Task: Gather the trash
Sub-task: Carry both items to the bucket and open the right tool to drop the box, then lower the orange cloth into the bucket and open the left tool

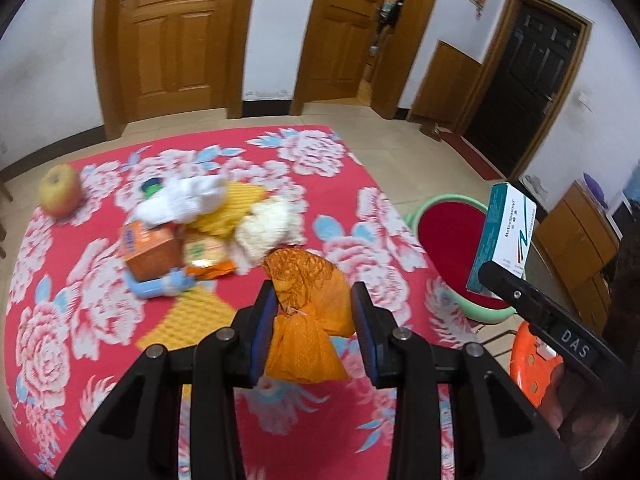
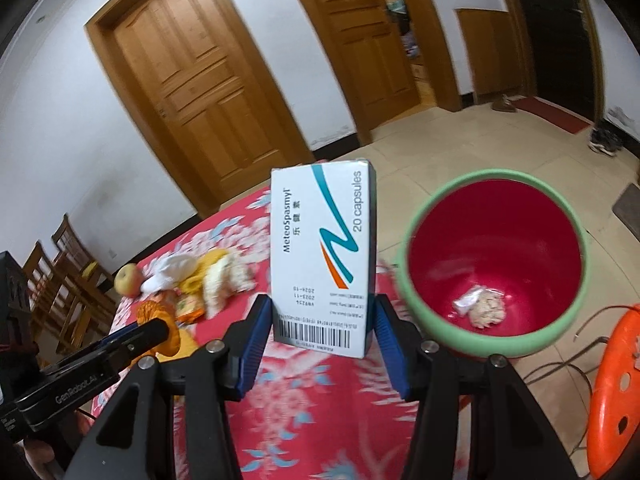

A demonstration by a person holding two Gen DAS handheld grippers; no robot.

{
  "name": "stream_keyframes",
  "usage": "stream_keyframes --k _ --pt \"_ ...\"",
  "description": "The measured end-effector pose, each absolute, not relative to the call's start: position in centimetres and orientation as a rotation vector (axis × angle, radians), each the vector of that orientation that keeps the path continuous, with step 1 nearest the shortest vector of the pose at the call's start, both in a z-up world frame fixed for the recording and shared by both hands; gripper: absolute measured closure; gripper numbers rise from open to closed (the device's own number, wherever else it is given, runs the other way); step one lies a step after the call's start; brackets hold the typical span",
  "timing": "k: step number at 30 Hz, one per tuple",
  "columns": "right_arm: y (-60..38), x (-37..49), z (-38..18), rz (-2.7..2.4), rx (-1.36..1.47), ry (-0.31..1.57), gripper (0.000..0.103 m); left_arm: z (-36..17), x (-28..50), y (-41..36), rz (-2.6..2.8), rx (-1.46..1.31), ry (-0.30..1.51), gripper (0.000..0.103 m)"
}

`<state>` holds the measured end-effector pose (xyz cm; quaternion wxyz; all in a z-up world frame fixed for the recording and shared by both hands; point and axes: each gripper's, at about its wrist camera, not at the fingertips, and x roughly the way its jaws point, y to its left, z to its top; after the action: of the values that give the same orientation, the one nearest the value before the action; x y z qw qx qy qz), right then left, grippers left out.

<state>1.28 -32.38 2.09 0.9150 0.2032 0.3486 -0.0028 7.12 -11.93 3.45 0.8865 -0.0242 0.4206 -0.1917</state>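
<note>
My left gripper point(image 1: 316, 312) is shut on a crumpled orange net bag point(image 1: 308, 320), held above the red floral tablecloth point(image 1: 80, 280). My right gripper point(image 2: 322, 322) is shut on a white and teal capsule box point(image 2: 324, 256), upright between the blue pads; the same capsule box point(image 1: 504, 236) shows at the right of the left wrist view. A green-rimmed red bin point(image 2: 496, 264) stands just right of the box, with crumpled scraps point(image 2: 482, 306) at its bottom. The bin's rim point(image 1: 436, 204) also shows past the table's right edge.
A pile of litter point(image 1: 200, 224) lies on the cloth: white tissue, yellow foam, an orange carton, wrappers. An apple point(image 1: 60, 196) sits at the far left. An orange stool point(image 2: 616, 392) stands right of the bin. Wooden doors point(image 1: 172, 36) and chairs point(image 2: 60, 276) line the room.
</note>
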Motion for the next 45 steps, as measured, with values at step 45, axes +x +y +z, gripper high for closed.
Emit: stream_keyframes --k 45 --pt "-46.4 -2.4 0.4 -0.252 0.607 0.62 0.031 -0.8 10.2 -30.6 -0.622 0.172 0.932 0.065"
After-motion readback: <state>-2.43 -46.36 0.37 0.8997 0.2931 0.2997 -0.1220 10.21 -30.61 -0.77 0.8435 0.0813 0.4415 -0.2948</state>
